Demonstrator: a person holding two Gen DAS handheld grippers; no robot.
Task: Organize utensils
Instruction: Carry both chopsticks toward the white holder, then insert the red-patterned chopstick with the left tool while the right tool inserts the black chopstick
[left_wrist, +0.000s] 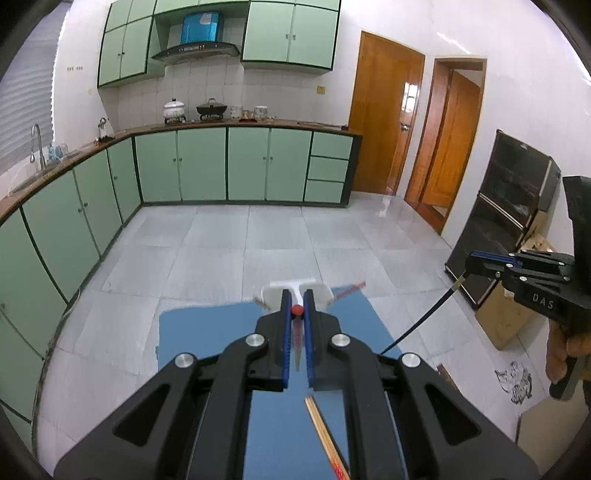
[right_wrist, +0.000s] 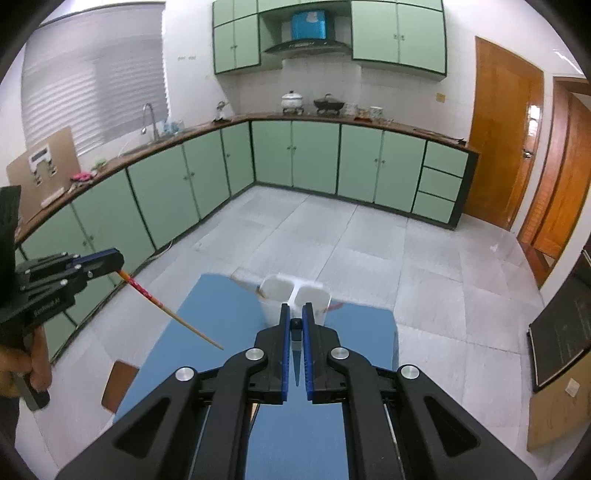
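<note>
My left gripper (left_wrist: 296, 296) is shut on a wooden chopstick (right_wrist: 173, 314) with a red patterned top, whose thin end slants down over the blue mat (left_wrist: 207, 332). In the right wrist view this left gripper (right_wrist: 117, 261) is at the left edge. My right gripper (right_wrist: 295, 309) is shut on a black chopstick (left_wrist: 421, 319), also hanging over the mat; the right gripper (left_wrist: 470, 263) shows at the right. A white two-compartment utensil holder (right_wrist: 310, 291) stands at the mat's far end, just beyond both sets of fingertips. A pair of wooden chopsticks (left_wrist: 325, 435) lies on the mat below the left gripper.
A red chopstick (left_wrist: 349, 290) pokes out beside the holder on the right, a brown stick (right_wrist: 245, 282) on its left. A small brown board (right_wrist: 120, 384) lies off the mat's left edge. A cardboard box (left_wrist: 506, 325) and a black cabinet (left_wrist: 509, 206) stand on the right, green kitchen cabinets (left_wrist: 203, 166) behind.
</note>
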